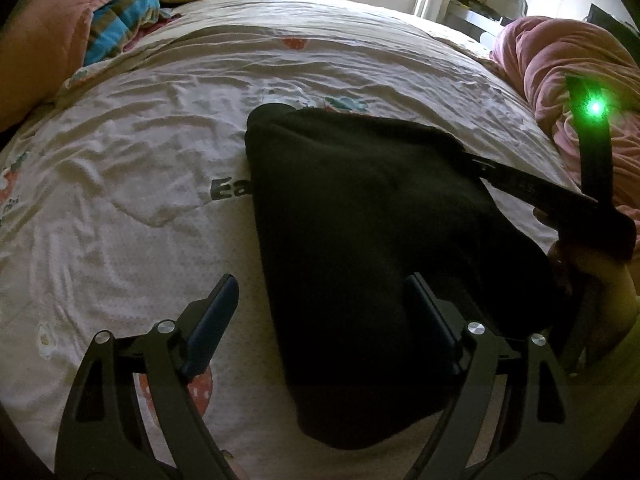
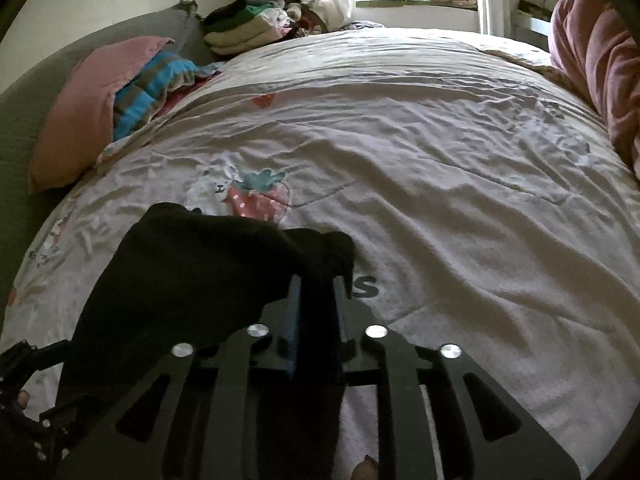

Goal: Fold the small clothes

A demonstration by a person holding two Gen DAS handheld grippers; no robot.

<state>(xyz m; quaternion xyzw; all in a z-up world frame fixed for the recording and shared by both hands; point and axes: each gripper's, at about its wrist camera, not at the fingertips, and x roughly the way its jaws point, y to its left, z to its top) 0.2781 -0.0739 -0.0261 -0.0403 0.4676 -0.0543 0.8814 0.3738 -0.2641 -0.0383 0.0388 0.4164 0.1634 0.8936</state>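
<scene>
A small black garment (image 1: 360,248) lies on the white printed bed cover (image 1: 140,160). My left gripper (image 1: 320,292) is open, its fingers apart over the garment's near left edge, holding nothing. My right gripper (image 2: 316,280) is shut on the garment's (image 2: 192,272) far right edge and lifts that edge off the cover. In the left wrist view the right gripper (image 1: 476,168) reaches in from the right, with a green light on its body. The cloth's underside is hidden.
A pink pillow (image 2: 80,108) and a blue striped cloth (image 2: 160,84) lie at the left. A stack of folded clothes (image 2: 248,28) sits at the far left by the window. A pink blanket (image 1: 572,80) is heaped at the right.
</scene>
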